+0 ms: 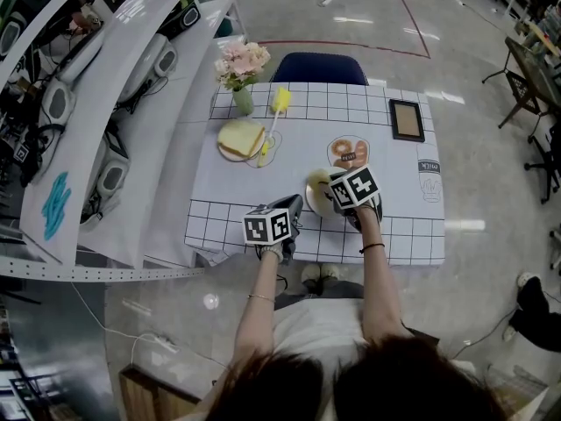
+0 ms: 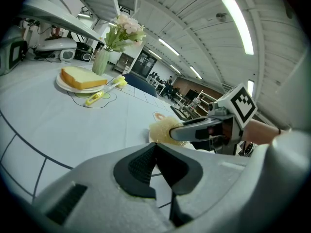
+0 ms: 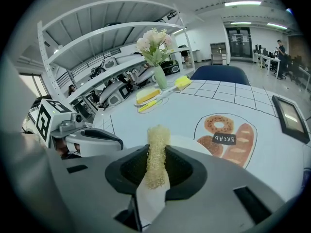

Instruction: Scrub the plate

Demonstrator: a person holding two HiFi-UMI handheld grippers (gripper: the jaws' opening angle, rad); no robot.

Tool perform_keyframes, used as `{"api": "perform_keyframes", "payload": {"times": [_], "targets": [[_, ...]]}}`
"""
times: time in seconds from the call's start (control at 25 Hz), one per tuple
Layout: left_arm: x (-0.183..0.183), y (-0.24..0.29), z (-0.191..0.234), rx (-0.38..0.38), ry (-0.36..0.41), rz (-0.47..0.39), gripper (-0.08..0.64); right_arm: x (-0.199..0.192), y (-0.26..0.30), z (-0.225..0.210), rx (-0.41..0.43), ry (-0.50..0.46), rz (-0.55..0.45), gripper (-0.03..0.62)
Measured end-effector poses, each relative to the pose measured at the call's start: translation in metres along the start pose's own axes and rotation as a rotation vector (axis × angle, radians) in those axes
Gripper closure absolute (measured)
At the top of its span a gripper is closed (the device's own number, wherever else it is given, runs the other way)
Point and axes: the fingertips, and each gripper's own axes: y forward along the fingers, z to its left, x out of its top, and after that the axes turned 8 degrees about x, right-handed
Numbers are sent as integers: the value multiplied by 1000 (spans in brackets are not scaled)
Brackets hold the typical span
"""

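table [image 1: 399, 228]: white cloth with a grid border, under both sets of jaws
plate [image 3: 194, 145]: flat on the table just past the right jaw tips, to the right of the left jaws; can't tell if the scrubber touches it
right gripper [image 3: 158, 165]: jaws clamped on the scrubber, tips pointing down toward the plate
left gripper [image 2: 155, 154]: jaws pressed together with nothing between them, low over the table, just beside the right jaws
scrubber [image 3: 158, 147]: pale yellow fibrous pad, upright between the right jaws, top sticking out past the tips
slice of bread [image 1: 241, 137]: on its own plate, well ahead of both jaws, to their left
vase of flowers [image 1: 243, 70]: farther still, behind the bread
yellow brush [image 1: 279, 102]: just right of the vase, handle running back toward the jaws
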Motion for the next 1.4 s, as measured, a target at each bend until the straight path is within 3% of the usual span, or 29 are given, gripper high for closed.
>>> {"api": "perform_keyframes", "payload": {"times": [1.4], "targets": [[-1,9,-16,-32,30,12,549,-7,-29,-37,-173,82,-58,508]]}}
